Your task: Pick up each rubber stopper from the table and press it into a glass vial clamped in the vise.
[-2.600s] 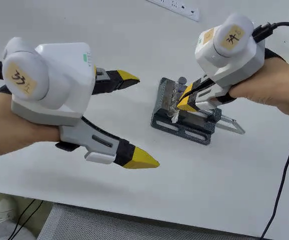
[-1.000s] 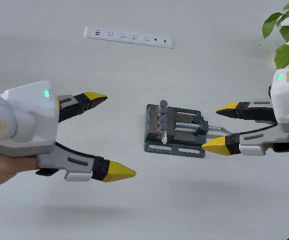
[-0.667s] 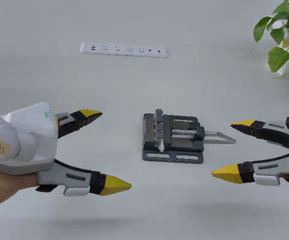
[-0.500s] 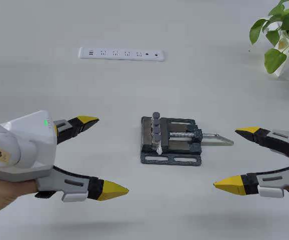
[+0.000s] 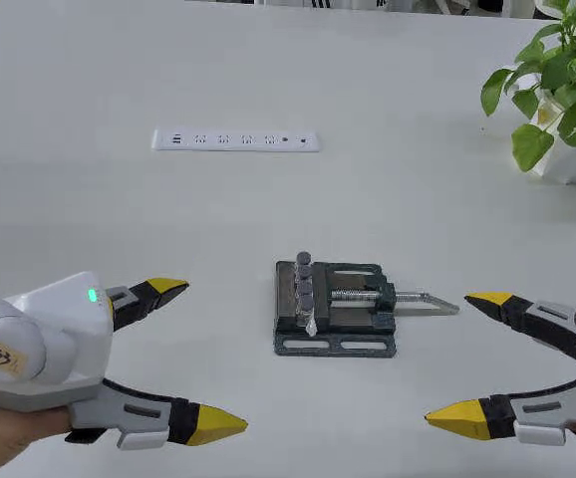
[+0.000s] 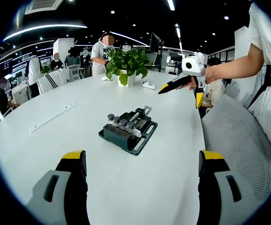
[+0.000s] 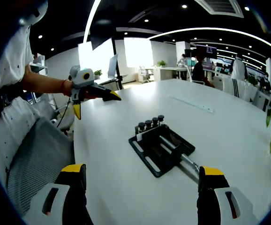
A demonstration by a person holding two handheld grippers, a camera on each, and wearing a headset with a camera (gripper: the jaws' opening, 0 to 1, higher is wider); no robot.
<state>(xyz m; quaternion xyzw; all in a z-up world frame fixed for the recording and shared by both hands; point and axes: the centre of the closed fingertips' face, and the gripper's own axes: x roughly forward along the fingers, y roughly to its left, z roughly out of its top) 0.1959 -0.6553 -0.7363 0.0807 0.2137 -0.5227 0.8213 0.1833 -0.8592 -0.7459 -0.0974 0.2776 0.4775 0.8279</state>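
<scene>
Evenly, left claw [image 5: 208, 356] and right claw [image 5: 452, 357] flank vise [image 5: 336, 345].

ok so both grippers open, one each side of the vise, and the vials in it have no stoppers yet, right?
Not quite: the vials in the vise each carry a dark stopper already, clear in the left gripper view. The rest stands: left gripper and right gripper open, one each side of the vise.

Your head view is bright and sharp; the white matte tabletop [image 5: 418, 149] carries soft shadows. Gripper views curve at edges beneath white ceiling light strips [image 6: 37, 32].
</scene>
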